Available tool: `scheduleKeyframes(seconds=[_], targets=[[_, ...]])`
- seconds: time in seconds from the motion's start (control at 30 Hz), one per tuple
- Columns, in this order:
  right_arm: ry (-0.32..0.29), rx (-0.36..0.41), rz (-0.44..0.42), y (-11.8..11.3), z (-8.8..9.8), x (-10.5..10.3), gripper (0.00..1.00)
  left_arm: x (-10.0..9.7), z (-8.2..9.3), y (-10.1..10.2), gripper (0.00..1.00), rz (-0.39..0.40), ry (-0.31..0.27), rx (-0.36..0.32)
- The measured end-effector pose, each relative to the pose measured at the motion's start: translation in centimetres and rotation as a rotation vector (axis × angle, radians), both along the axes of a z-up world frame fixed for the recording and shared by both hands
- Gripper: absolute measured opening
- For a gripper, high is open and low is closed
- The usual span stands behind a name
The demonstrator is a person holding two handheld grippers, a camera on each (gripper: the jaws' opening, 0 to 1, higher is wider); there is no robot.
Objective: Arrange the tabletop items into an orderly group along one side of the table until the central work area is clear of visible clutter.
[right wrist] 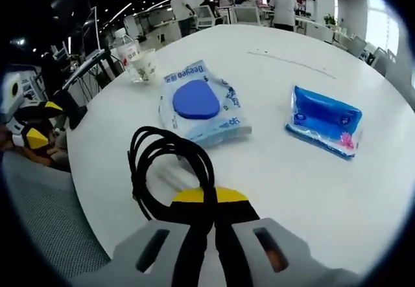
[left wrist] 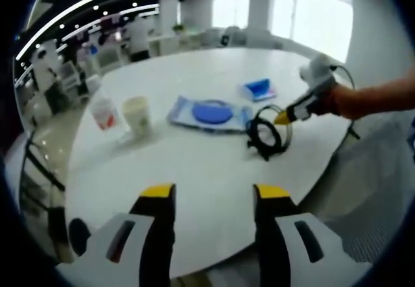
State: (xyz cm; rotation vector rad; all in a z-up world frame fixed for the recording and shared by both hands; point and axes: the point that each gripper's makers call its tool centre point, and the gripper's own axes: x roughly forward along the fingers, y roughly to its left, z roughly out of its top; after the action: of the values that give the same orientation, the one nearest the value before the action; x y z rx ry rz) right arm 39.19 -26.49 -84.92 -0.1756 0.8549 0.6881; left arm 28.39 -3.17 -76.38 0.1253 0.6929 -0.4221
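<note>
Right gripper jaws pinched tight on coiled black cable near the white round table edge, wipes pack with blue lid just beyond, small blue packet far right, left gripper jaws apart, holding nothing

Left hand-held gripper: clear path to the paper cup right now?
Probably yes. The left hand-held gripper is open over bare table, and nothing lies between it and the paper cup. The bottle beside the cup stands off to the side.

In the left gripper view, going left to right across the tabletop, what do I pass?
Bottle → cup → wipes pack with blue lid → black cable coil, held by right gripper.
</note>
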Motion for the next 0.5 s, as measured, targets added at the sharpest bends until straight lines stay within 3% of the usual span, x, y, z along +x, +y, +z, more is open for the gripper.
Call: scheduleKeyframes(seconds=[0.5], targets=[[-0.097, 0.045, -0.058, -2.3, 4.2, 1.6, 0.01, 0.1, 0.0, -0.1, 0.44, -0.001, 0.001, -0.005]])
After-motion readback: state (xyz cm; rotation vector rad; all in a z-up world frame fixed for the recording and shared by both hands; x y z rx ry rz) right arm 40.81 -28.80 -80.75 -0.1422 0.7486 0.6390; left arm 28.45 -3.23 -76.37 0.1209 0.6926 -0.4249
